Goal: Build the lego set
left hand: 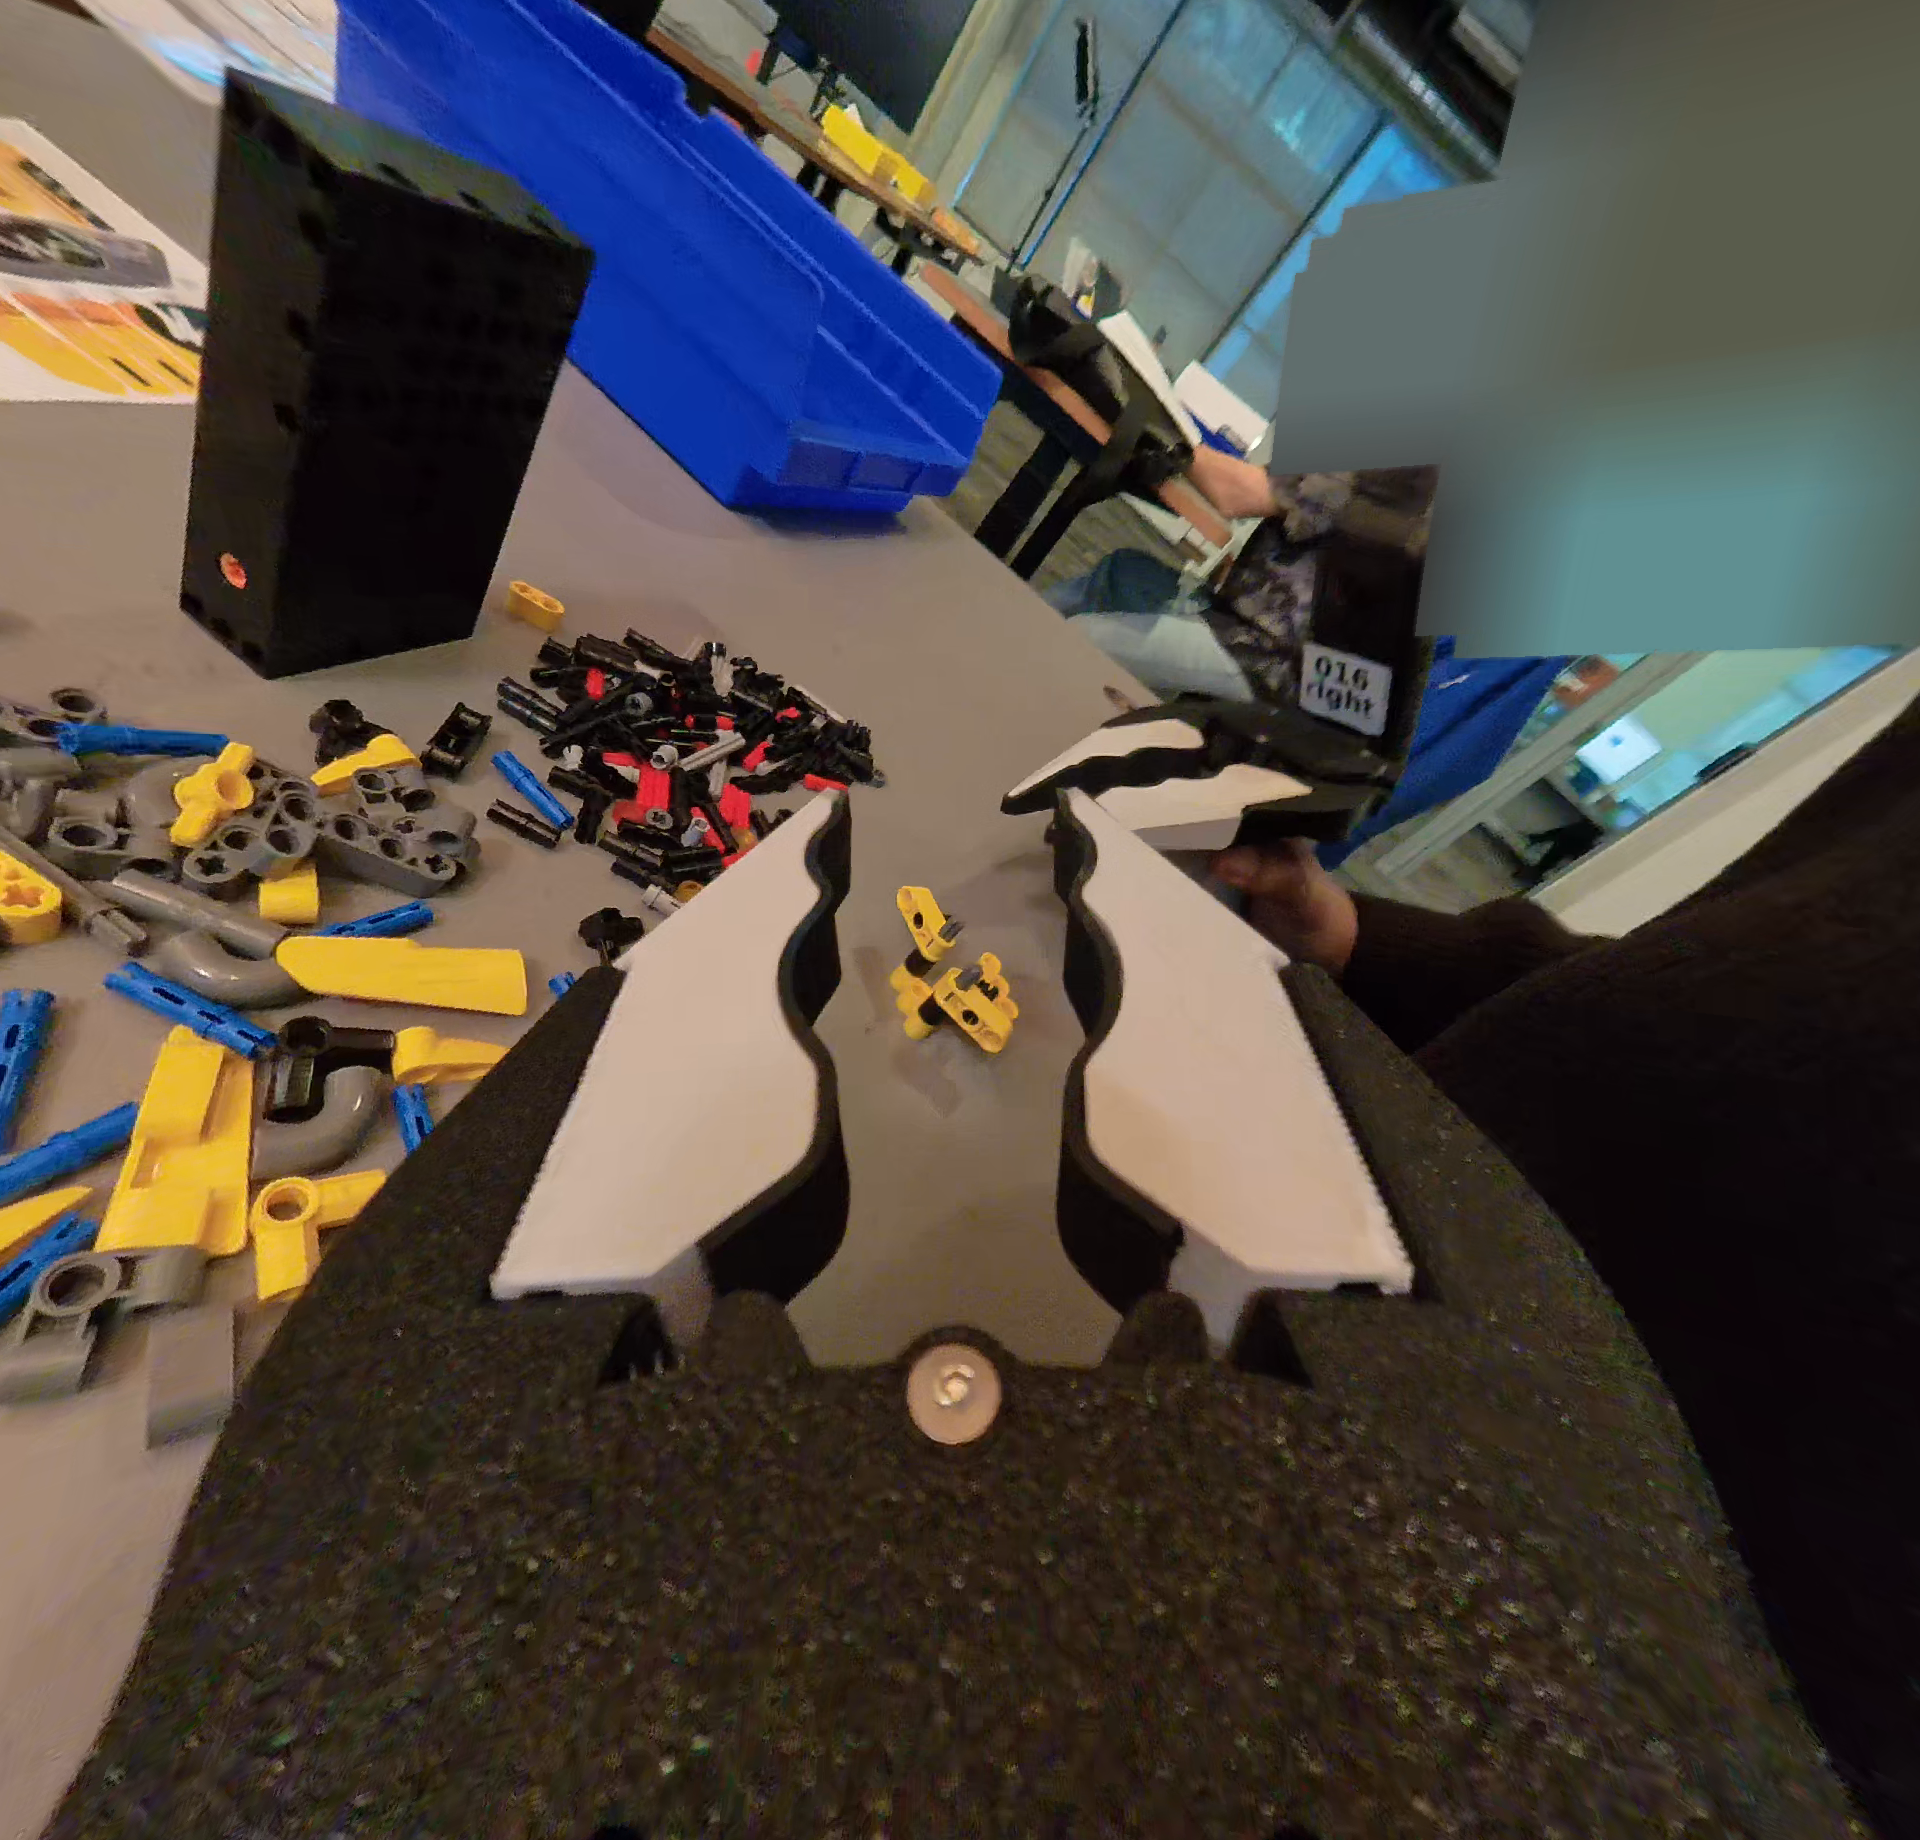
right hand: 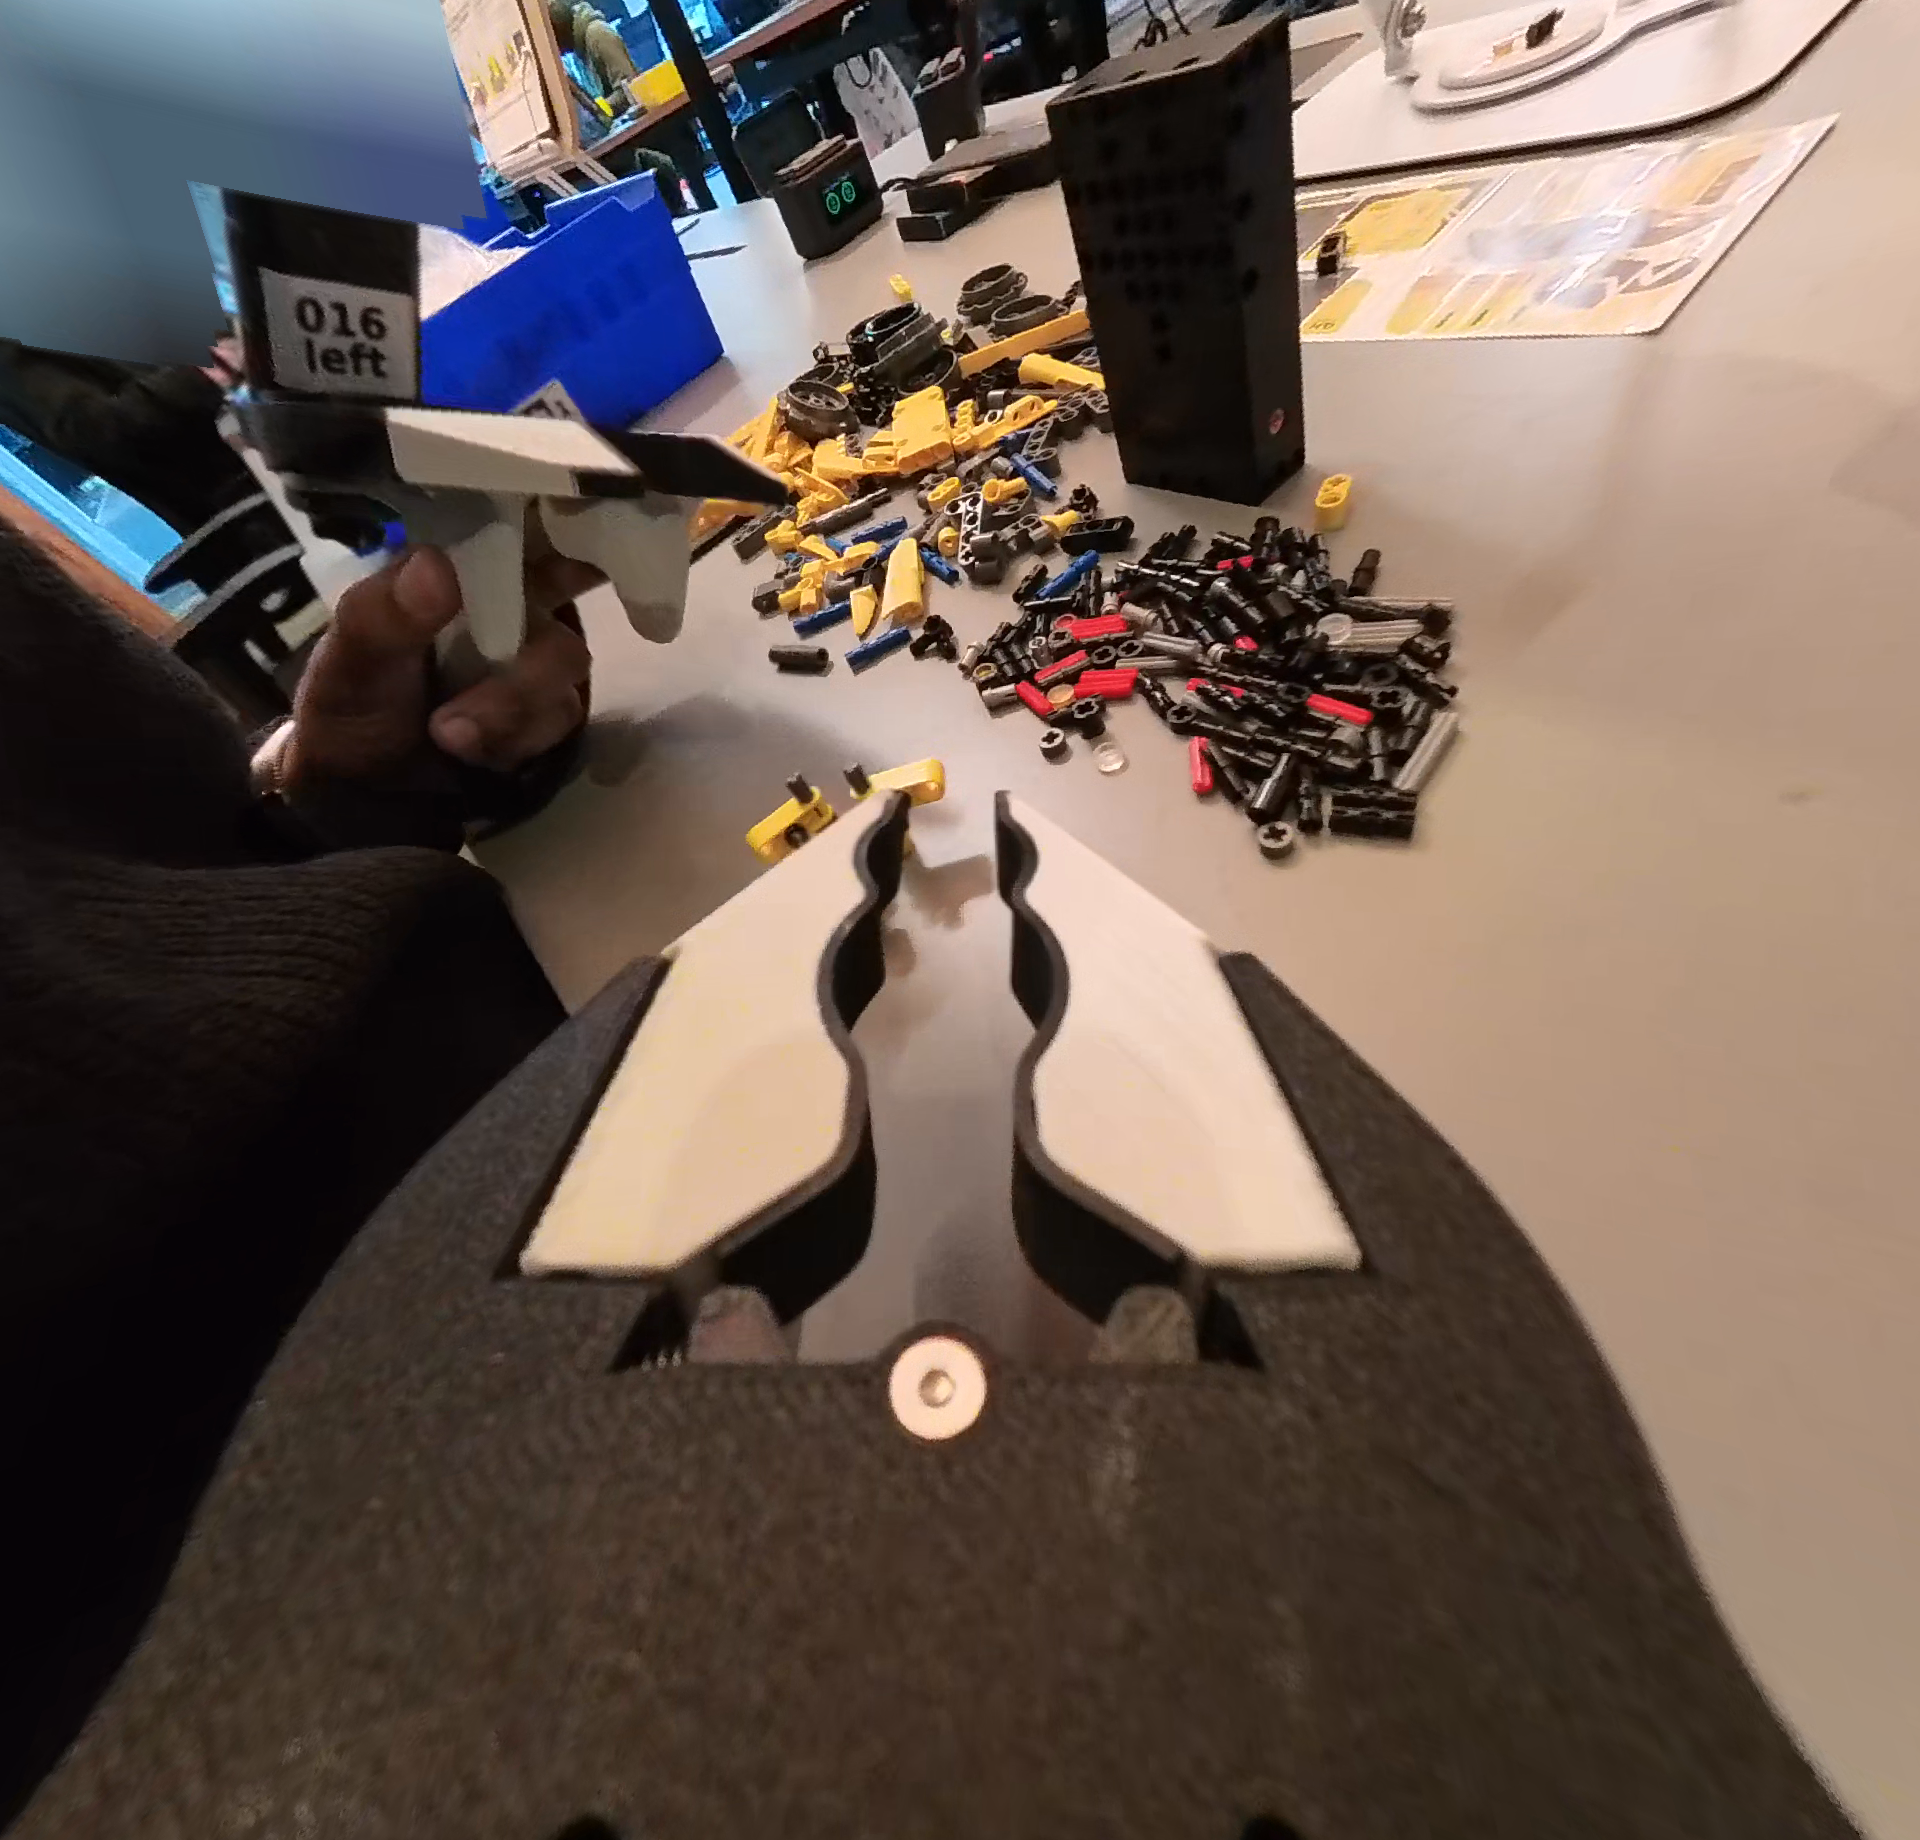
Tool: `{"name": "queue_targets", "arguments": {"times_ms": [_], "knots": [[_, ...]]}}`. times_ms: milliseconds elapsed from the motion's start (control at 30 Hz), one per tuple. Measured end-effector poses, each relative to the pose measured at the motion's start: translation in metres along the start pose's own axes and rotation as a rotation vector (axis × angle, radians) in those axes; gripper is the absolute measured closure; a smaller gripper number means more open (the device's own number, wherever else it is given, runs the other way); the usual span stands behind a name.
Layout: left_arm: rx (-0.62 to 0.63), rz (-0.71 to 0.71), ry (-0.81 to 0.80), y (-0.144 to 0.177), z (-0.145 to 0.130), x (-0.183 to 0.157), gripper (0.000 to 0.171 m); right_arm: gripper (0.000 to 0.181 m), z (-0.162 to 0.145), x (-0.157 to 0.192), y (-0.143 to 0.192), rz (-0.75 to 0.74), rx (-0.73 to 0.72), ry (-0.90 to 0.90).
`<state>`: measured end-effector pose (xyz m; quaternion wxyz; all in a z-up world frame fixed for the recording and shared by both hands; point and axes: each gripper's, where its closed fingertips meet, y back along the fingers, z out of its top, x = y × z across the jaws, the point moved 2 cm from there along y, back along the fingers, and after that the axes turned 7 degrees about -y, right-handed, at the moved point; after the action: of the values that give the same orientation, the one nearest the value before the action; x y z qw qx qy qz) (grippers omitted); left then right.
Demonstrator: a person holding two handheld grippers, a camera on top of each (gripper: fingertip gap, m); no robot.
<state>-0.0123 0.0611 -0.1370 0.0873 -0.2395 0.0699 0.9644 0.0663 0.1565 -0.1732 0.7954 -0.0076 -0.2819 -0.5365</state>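
Yellow connector pieces [left hand: 951,980] lie between open left gripper [left hand: 948,814] fingers; right gripper [right hand: 948,814] gapes.

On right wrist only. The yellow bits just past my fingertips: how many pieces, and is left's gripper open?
Observer: Left wrist view shows one small yellow assembly of connectors joined by dark pins, standing free on the grey table. Left gripper is open, with the assembly in the gap beyond its tips, untouched.
Operator: Right holding anything?
Observer: No. Right gripper is open and empty; from the left view it sits right of the assembly, apart from it.
Operator: What's left of the pin pile? My view blurs it.
Observer: A loose spread of yellow, blue and grey parts, beside the black, red and grey pin pile, in front of the upright black perforated block.
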Motion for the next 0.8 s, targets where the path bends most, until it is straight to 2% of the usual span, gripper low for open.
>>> {"name": "queue_targets", "arguments": {"times_ms": [167, 367, 567, 800], "knots": [[-0.045, -0.039, 0.092, 0.003, 0.004, 0.006, 0.133, 0.165, 0.000, -0.005, -0.001, -0.029, 0.001, -0.024], [0.023, -0.080, 0.053, -0.005, -0.003, -0.004, 0.133, 0.167, 0.001, -0.010, -0.001, -0.057, -0.002, -0.052], [0.015, -0.106, 0.123, -0.005, -0.002, 0.001, 0.133, 0.169, 0.000, -0.012, -0.001, -0.069, 0.002, -0.064], [0.012, -0.109, 0.124, -0.005, -0.002, 0.000, 0.133, 0.170, 0.001, -0.013, -0.001, -0.077, -0.005, -0.066]]}}
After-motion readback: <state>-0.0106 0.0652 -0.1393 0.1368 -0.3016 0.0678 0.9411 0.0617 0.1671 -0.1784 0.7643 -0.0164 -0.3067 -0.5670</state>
